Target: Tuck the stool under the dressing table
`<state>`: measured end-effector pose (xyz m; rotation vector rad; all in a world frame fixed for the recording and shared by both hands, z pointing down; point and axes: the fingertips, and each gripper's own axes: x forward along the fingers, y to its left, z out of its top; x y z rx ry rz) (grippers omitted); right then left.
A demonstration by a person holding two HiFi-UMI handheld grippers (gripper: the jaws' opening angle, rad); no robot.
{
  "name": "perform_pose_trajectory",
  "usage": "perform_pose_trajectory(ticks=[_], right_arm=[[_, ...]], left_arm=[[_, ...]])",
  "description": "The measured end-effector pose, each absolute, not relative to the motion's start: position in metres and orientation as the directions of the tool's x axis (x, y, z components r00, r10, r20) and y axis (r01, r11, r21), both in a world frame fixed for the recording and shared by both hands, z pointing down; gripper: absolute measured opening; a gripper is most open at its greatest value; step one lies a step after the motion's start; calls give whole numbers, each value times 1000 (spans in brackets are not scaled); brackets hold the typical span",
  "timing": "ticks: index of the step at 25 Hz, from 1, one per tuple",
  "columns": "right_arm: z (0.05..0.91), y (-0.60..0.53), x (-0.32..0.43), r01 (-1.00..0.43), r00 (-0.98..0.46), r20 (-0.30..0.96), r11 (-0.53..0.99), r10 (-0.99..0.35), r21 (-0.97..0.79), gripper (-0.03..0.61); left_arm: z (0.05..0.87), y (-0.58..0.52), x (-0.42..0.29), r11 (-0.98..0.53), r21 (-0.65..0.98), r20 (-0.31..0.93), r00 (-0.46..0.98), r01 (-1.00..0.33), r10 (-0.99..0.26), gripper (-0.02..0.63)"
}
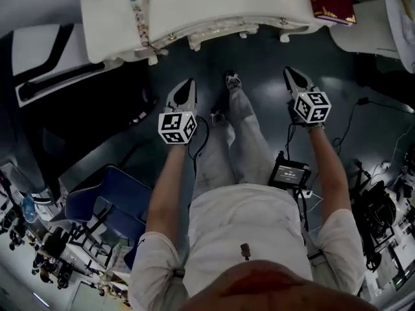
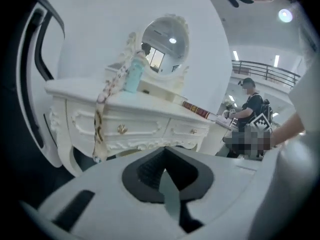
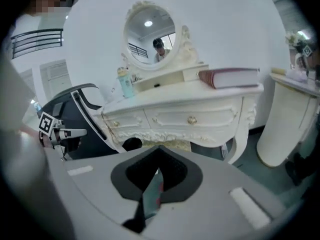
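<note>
Head view showed the left gripper (image 1: 188,86) and right gripper (image 1: 293,75) shut tight, empty, so renudging the stool (image 3: 168,145) risked scuffing the dressing table (image 1: 207,5).

Book (image 3: 229,77): dark red, lies flat, spine facing outward
Bottle (image 2: 133,74): pale teal, upright, well left of the book
Beaded strap (image 2: 102,109): patterned, hangs down over a front edge
Chair (image 1: 104,206): blue, on the dark floor
Bystander (image 2: 251,105): dark clothes, cap, in the background at right
</note>
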<state>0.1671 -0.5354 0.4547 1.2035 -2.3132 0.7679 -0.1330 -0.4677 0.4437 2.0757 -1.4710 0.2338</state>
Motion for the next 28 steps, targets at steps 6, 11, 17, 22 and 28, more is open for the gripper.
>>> perform_pose_trajectory(ticks=[6,11,17,22,28], right_arm=[[309,-540,209,-846,-531,429,492,-731,-207,6],[203,-490,234,-848,-530,327,484,-782,-215,6],[81,-421,218,-794,-592,180,530,-786,-297,6],[23,-397,195,-731,-608,61,528,-791,-433,6],[7,-380,148,-651,-660,-4,574,-751,-497,6]], left_arm=[[306,-465,-122,-339,290,291,420,-895,-860,7],[205,-423,-121,-394,248,190,443,-885,-876,8],[119,-362,-131,-416,239,119,451,-877,-884,7],[84,-342,-128,-412,255,83,445,-875,-892,7],[40,-347,-97,-450,254,-13,462,-856,-887,8]])
